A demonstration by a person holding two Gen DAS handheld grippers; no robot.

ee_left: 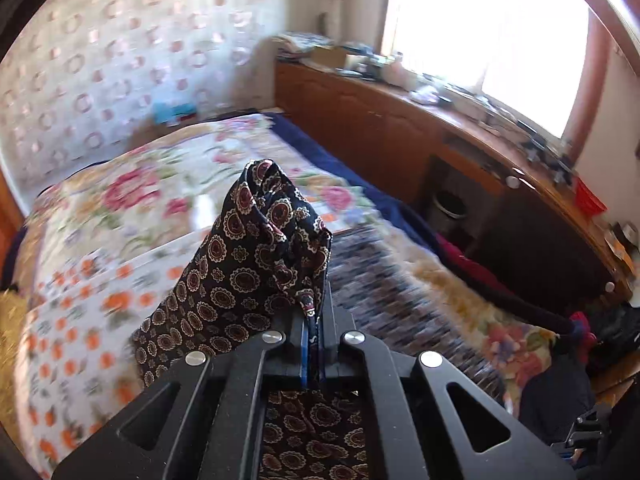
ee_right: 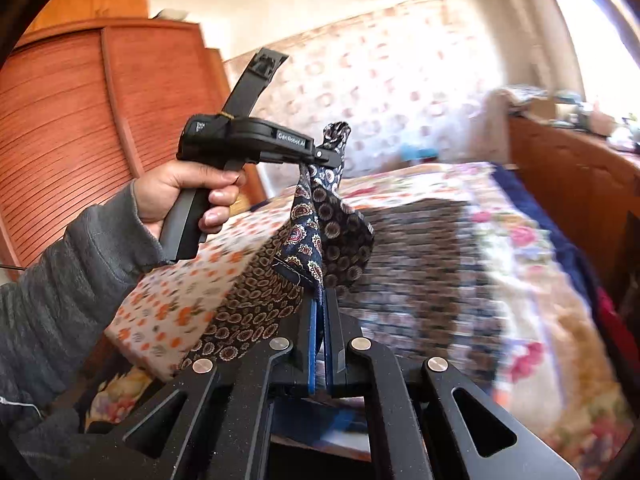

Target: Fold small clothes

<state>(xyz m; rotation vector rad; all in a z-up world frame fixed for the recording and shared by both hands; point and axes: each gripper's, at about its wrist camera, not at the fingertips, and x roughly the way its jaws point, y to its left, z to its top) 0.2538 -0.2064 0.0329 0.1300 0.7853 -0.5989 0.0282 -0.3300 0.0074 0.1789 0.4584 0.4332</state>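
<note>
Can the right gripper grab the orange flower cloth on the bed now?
Probably not: the right gripper is shut on the dark patterned cloth, so it's busy. The orange flower cloth lies uncovered.

Left gripper (ee_left: pixel 316 312) clamped on dark patterned cloth (ee_left: pixel 248 264), floral bedspread (ee_left: pixel 132 208) beneath

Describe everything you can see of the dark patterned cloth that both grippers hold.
The dark patterned cloth is thin woven fabric, black-navy with round cream-and-red medallions. It is bunched and creased, lifted above the floral bed cover. The left gripper is shut on one part, the right gripper on another; the cloth hangs between them.
</note>
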